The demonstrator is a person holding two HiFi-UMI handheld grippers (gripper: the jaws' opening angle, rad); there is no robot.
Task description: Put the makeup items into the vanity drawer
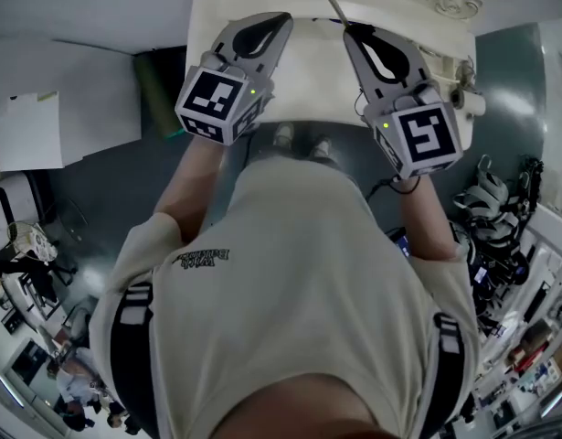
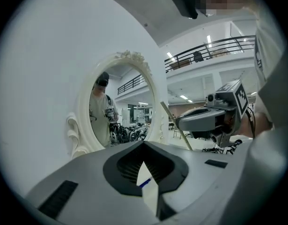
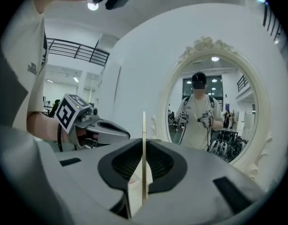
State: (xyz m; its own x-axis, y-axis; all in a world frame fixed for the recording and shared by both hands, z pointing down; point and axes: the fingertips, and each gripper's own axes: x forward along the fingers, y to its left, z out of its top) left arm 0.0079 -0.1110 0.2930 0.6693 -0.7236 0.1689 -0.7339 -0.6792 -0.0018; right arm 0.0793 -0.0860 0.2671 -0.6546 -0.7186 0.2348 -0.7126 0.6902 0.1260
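The right gripper (image 1: 353, 31) is clamped on a thin pale stick (image 1: 338, 10); in the right gripper view the stick (image 3: 144, 137) stands upright in the slit between the jaws of the right gripper (image 3: 144, 149), pinched low down with most of its length rising free above the tips; which kind of makeup item it is I cannot tell. The left gripper (image 1: 281, 19) has its jaws drawn together; in the left gripper view only a narrow pale slit shows between the jaws of the left gripper (image 2: 144, 146), with a small blue mark in it, and nothing I can make out is gripped there.

Both grippers are held side by side, apart from each other, above the white vanity top (image 1: 312, 76), tips pointing toward the oval mirror (image 3: 214, 107); from the left gripper view the right gripper (image 2: 179, 122) hangs to the side with the stick (image 2: 174, 122) slanting up past its tip, just beside the ornate white frame of the mirror (image 2: 118, 102); from the right gripper view the left gripper (image 3: 127, 136) shows with its marker cube toward the camera.

The stick is in the air over the back part of the vanity top, touching only the right gripper's jaws; the mirror reflects the person holding both grippers.
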